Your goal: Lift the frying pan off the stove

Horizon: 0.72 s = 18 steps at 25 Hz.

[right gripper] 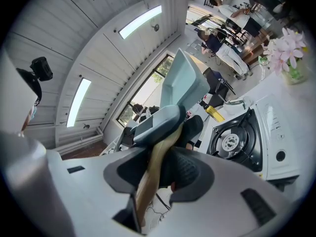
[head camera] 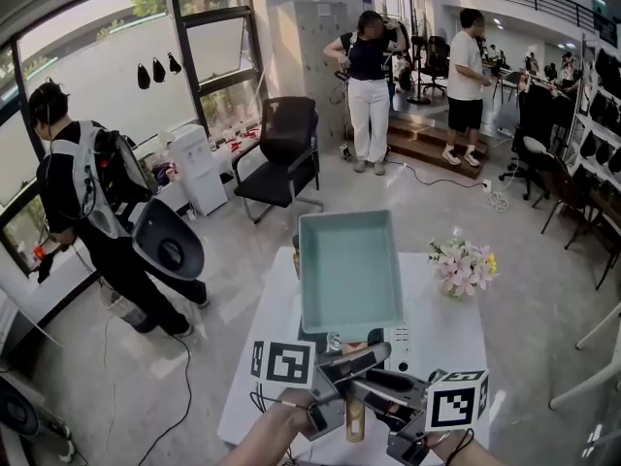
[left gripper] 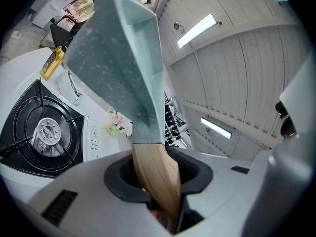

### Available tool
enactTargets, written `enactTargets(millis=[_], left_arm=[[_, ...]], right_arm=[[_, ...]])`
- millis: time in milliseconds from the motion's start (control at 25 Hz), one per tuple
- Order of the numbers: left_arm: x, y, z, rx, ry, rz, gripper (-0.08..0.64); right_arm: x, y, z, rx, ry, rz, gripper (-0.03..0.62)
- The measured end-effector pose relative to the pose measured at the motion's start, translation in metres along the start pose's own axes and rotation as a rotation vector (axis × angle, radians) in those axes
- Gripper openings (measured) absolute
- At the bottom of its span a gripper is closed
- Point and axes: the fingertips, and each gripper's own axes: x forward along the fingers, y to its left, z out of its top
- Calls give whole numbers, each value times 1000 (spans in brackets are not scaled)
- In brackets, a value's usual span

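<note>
The teal rectangular frying pan [head camera: 349, 270] hangs level over the white table [head camera: 277, 328], above the gas stove [head camera: 402, 339]. Its wooden handle [head camera: 355, 421] points toward me. My left gripper [head camera: 353, 365] is shut on the handle close to the pan. My right gripper [head camera: 367, 396] closes on the same handle a little nearer its end. In the left gripper view the handle [left gripper: 155, 177] runs between the jaws, the pan [left gripper: 118, 58] rises away from them, and the bare burner [left gripper: 47, 132] lies below. The right gripper view shows the handle [right gripper: 150, 177], the pan [right gripper: 185, 83] and the burner [right gripper: 232, 142].
A vase of pink flowers [head camera: 464, 265] stands at the table's right edge. A yellow object [left gripper: 52, 63] lies beyond the stove. A black chair [head camera: 281, 153] stands behind the table. A person with a backpack [head camera: 87, 202] is at the left, and two more [head camera: 369, 85] at the back.
</note>
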Motion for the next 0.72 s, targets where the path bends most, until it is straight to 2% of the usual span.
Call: enactTargets(millis=[720], left_arm=[[-2,-2,2,0,-5,0,126]], right_arm=[[1,2,1,-5,2,-1,143]])
